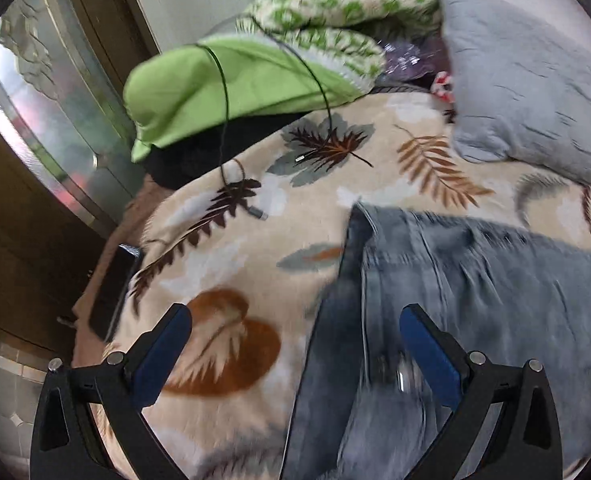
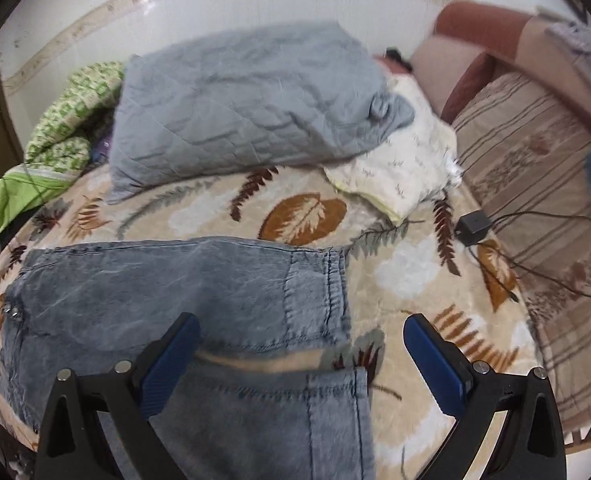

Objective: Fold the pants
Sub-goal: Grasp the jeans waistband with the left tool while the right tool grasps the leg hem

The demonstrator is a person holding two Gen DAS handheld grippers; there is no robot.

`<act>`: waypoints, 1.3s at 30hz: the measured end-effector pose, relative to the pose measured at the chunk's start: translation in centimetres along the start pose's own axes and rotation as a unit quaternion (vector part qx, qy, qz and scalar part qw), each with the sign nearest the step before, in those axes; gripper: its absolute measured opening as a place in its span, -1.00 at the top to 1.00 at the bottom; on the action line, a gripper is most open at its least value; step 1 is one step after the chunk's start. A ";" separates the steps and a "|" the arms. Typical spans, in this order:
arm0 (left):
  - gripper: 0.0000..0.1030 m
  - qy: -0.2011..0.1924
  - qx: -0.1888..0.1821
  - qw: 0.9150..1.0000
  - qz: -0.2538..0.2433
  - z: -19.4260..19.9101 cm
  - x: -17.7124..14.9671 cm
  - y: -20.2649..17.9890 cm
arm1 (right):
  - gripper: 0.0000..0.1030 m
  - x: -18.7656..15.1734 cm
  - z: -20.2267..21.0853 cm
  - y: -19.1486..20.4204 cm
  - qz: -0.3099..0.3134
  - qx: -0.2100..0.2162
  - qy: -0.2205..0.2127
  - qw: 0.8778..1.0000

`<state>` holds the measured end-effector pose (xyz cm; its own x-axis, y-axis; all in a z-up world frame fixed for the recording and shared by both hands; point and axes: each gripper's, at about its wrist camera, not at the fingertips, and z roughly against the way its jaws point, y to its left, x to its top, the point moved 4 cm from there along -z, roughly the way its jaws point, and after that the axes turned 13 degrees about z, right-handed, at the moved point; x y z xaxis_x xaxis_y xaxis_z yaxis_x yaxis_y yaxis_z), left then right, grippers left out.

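Grey-blue jeans [image 1: 475, 300] lie flat on a leaf-patterned blanket [image 1: 235, 248]. In the left wrist view their waist end with metal buttons sits under my left gripper [image 1: 295, 320], which is open and empty just above the waistband edge. In the right wrist view the jeans [image 2: 155, 292] show both leg hems, with a gap of blanket between the legs. My right gripper [image 2: 301, 328] is open and empty, above the hem ends.
A grey quilted pillow [image 2: 235, 104], a green bedding pile [image 1: 247, 80], a black cable [image 1: 223, 120] and a phone [image 1: 113, 296] at the bed edge. A black charger [image 2: 473, 226] with cord lies right, beside a striped cushion [image 2: 535, 184].
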<state>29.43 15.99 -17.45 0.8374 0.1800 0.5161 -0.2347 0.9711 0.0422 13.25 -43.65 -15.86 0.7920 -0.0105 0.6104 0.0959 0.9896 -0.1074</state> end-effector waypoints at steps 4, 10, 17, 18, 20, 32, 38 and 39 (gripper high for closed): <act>-1.00 0.032 0.009 0.999 0.012 -4.4 2.6 -1.8 | -0.99 2.1 -4.4 -2.4 -0.019 0.027 0.024 0.999; -0.86 0.067 0.017 0.998 0.011 -9.5 4.4 -5.4 | -0.99 4.2 -10.2 -6.5 -0.064 0.030 0.056 0.996; -0.24 0.118 -0.012 0.993 0.007 -12.8 4.4 -7.7 | -0.35 4.3 -17.8 -7.6 -0.089 0.073 0.125 0.985; -0.05 0.129 -0.027 0.991 0.014 -13.2 4.4 -7.9 | -0.23 4.1 -18.5 -7.4 -0.092 0.081 0.130 0.984; 0.06 0.141 -0.038 0.989 0.019 -13.6 4.3 -8.1 | -0.12 4.0 -19.8 -7.1 -0.089 0.083 0.138 0.983; 0.86 0.133 -0.068 0.988 0.028 -13.9 5.1 -7.8 | 0.42 3.9 -21.0 -5.3 -0.037 0.061 0.156 0.985; 0.86 0.123 -0.112 0.985 0.044 -12.1 6.4 -5.1 | 0.50 4.3 -18.7 -5.1 -0.046 0.071 0.146 0.986; 0.86 0.124 -0.119 0.984 0.047 -11.9 6.6 -4.9 | 0.50 4.3 -18.4 -5.3 -0.055 0.074 0.142 0.986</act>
<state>41.92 14.31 -24.43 0.9189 0.2753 0.2824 -0.2201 0.9521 -0.2121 27.23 -51.58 -27.09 0.9204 -0.1381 0.3657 0.1185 0.9901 0.0756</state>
